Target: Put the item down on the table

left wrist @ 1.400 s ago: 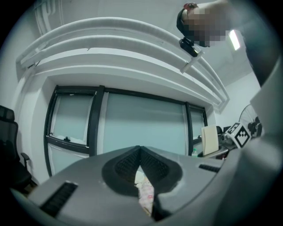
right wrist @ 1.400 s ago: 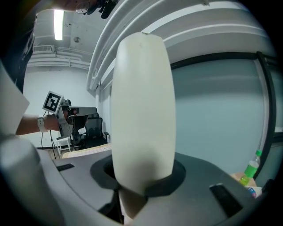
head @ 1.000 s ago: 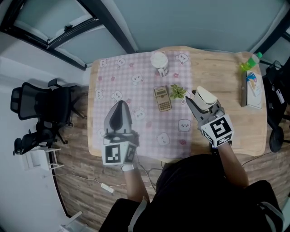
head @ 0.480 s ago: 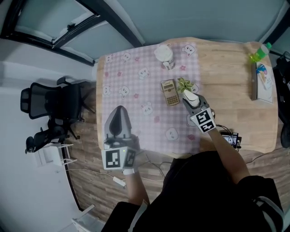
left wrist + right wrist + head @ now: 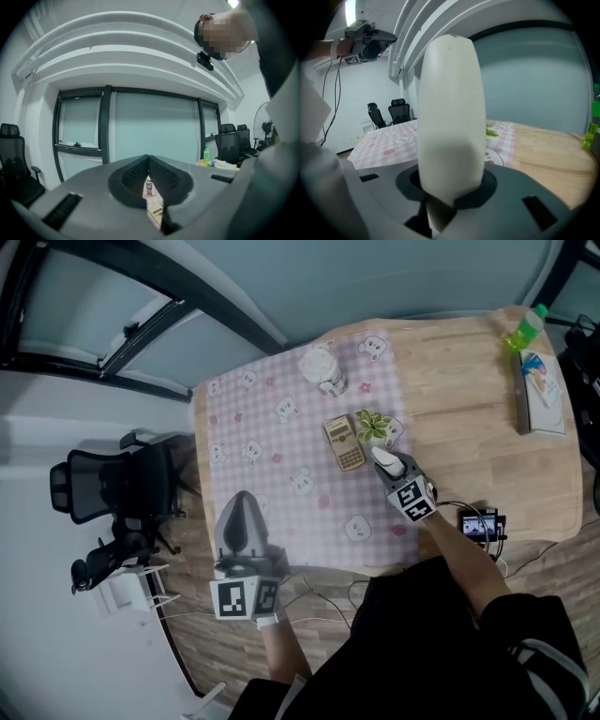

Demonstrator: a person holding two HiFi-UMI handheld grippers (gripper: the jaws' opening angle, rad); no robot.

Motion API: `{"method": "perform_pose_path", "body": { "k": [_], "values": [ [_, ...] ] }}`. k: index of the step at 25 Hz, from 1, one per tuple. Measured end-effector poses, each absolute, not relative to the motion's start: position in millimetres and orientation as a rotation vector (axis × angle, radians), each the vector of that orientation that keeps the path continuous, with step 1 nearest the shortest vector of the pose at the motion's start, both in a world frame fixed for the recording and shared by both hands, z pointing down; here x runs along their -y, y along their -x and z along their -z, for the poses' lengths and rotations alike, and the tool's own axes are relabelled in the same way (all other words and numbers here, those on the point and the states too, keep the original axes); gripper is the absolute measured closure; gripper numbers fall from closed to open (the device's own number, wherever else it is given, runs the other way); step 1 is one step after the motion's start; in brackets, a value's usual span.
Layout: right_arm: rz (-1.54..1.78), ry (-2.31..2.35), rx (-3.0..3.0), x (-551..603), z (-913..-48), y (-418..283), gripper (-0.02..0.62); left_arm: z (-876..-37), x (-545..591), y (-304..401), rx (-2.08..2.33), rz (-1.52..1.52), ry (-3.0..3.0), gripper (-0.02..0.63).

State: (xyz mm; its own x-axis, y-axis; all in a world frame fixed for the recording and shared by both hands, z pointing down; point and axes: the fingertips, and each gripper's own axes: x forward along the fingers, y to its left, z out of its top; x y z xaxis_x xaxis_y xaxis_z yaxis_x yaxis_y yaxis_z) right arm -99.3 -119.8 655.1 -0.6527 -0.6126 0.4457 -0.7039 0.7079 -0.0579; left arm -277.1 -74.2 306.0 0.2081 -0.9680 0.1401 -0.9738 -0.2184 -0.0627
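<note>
Where pink checked cloth (image 5: 272, 456) meets the bare wood of the counter (image 5: 469, 427), held low: a smooth, rounded white item (image 5: 385, 461), clamped at its near end between the jaws of the right hand-held gripper (image 5: 392, 472). Jaws partly closed, pressing on both sides of the item, with most of its length sticking out beyond them. Cannot tell whether touching the cloth. In the right gripper view, fills the middle as a tall pale oblong, cloth beyond on the left, wood on the right.

Just past the item's tip, a small green plant (image 5: 373, 426). Just beside that, to the left, a tan calculator (image 5: 344, 442) lying flat on the cloth. Farther up the cloth, a white cup (image 5: 322, 369). At the far right corner of the counter, a green bottle (image 5: 521, 330) and a flat box (image 5: 542, 392). At the near edge, right of the arm, a small dark device (image 5: 481, 524) with a cable.

Over the near left corner of the cloth, well apart from all these: left hand-held gripper (image 5: 242, 502), jaws together at the tips, holding nothing.
</note>
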Motion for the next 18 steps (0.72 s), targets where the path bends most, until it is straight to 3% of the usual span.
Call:
{"method": "perform_pose_path", "body": {
  "k": [18],
  "values": [
    [-0.225,-1.022,2.523,111,-663,98,0.472,-311,83,270,1.885,-0.155,-2.406,0.607]
  ]
}}
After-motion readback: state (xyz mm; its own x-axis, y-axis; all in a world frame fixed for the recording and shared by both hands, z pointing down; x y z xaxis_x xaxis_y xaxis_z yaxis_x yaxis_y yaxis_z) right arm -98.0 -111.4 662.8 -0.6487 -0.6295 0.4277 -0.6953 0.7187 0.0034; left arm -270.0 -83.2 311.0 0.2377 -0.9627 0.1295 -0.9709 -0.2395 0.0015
